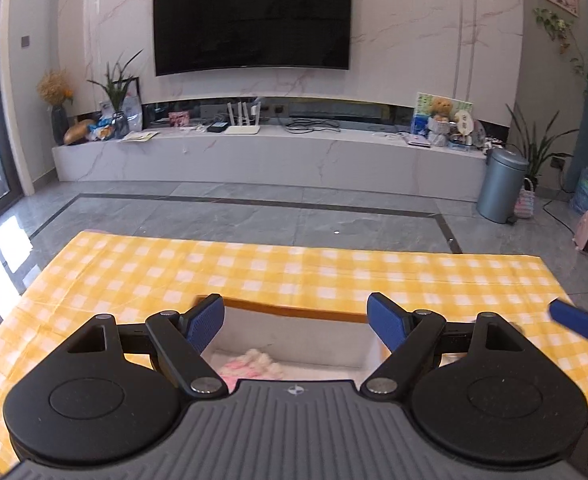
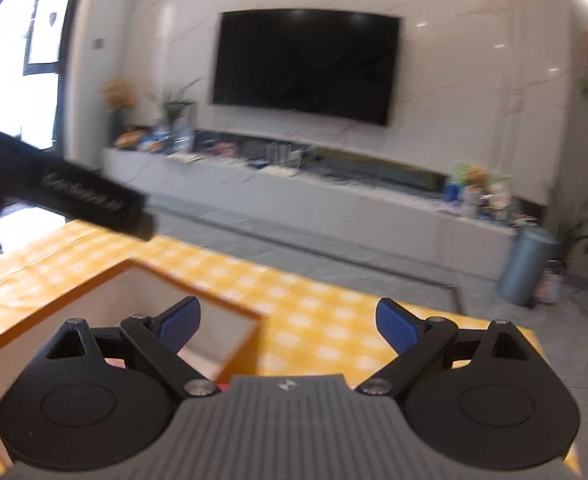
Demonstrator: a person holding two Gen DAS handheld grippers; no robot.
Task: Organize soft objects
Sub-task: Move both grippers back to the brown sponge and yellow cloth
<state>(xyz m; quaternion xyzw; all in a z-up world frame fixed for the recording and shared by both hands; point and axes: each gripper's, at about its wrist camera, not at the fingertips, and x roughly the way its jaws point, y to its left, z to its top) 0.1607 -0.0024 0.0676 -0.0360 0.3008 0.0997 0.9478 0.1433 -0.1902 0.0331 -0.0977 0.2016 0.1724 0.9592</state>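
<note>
A box with an orange rim (image 1: 294, 312) and pale inner walls stands on the table with the yellow checked cloth (image 1: 253, 272). A pink and white fluffy soft object (image 1: 253, 364) lies inside it. My left gripper (image 1: 296, 320) is open and empty, held above the box. My right gripper (image 2: 287, 322) is open and empty, held over the right corner of the same box (image 2: 197, 296). One blue finger of the right gripper shows at the right edge of the left wrist view (image 1: 578, 320). The right wrist view is blurred.
The left gripper's black handle (image 2: 73, 196) crosses the left of the right wrist view. Beyond the table lie grey floor tiles, a TV wall with a long low cabinet (image 1: 253, 156), a grey bin (image 1: 502, 184) and plants.
</note>
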